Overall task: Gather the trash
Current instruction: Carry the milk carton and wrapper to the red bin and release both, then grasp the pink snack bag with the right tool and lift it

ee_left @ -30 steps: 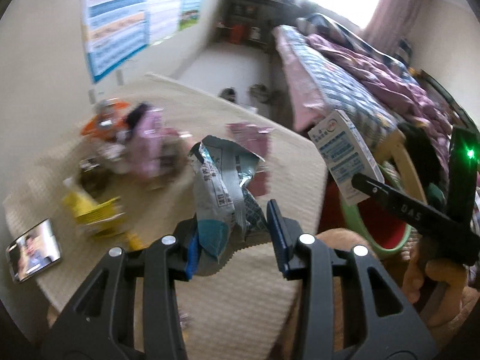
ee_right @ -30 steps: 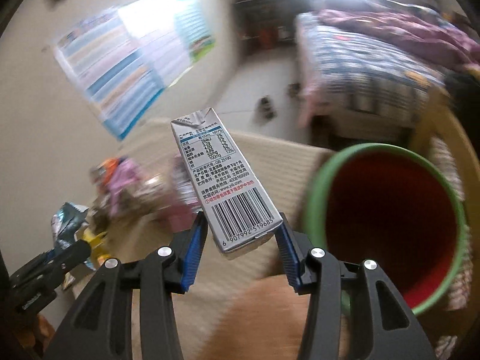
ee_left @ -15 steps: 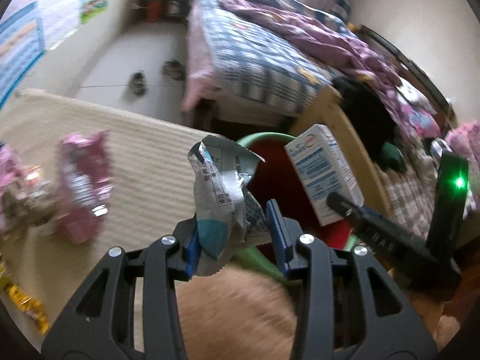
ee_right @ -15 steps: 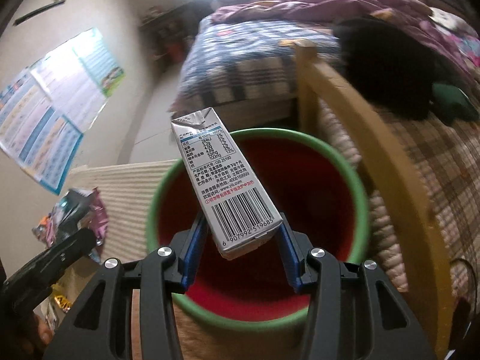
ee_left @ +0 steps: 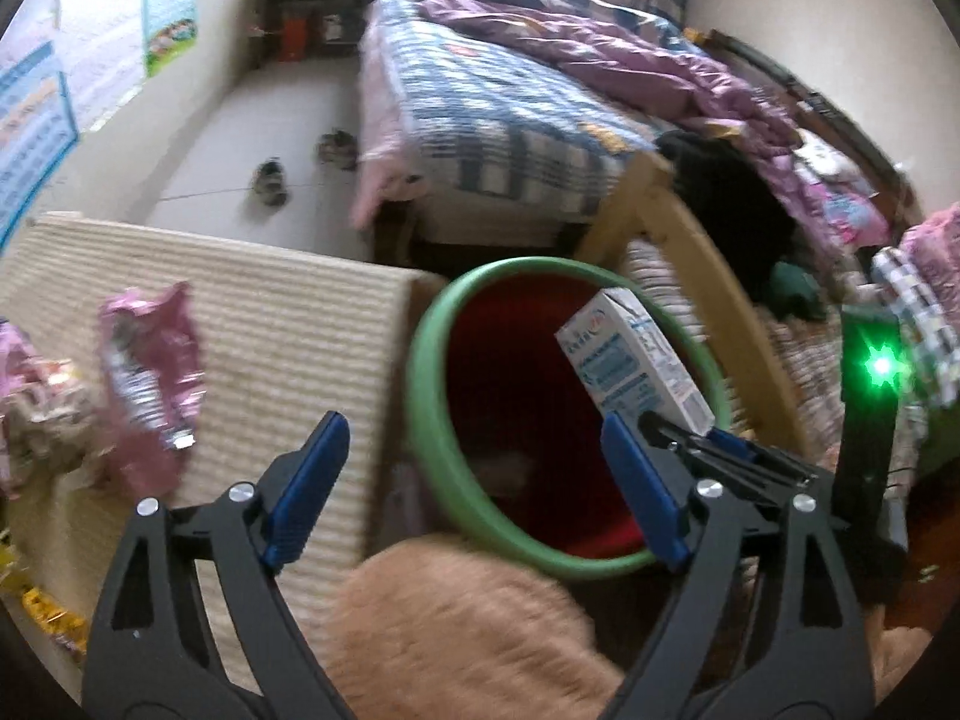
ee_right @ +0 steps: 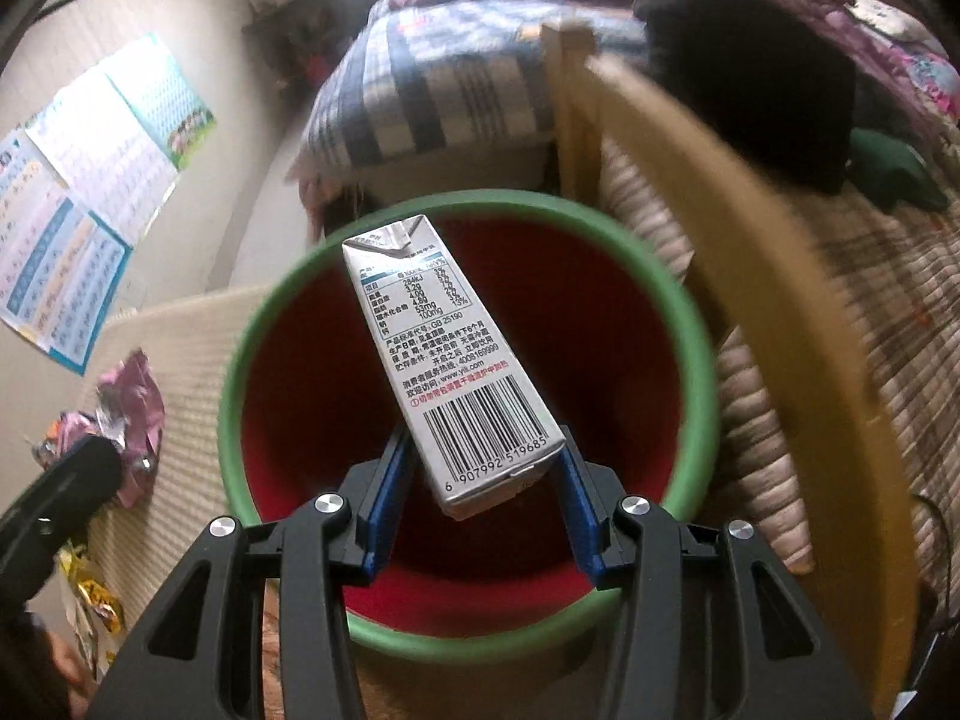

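Observation:
A red bin with a green rim (ee_left: 432, 372) (ee_right: 240, 372) stands beside the table. My left gripper (ee_left: 474, 480) is open and empty over the bin's near edge. A pale wrapper (ee_left: 501, 468) lies inside the bin. My right gripper (ee_right: 474, 504) has widened; the white milk carton (ee_right: 456, 372) (ee_left: 636, 360) sits between its pads over the bin's mouth, and whether the pads still press it is unclear. A pink wrapper (ee_left: 150, 384) (ee_right: 135, 408) lies on the table.
The table has a cream ribbed cloth (ee_left: 288, 324). More wrappers (ee_left: 36, 396) lie at its left. A wooden chair back (ee_left: 708, 276) (ee_right: 750, 240) stands right of the bin. A bed (ee_left: 510, 120) is beyond. An orange furry thing (ee_left: 468, 630) is below.
My left gripper has opened and the silver-blue snack bag has gone from it. My right gripper's jaws have spread apart around the carton over the bin.

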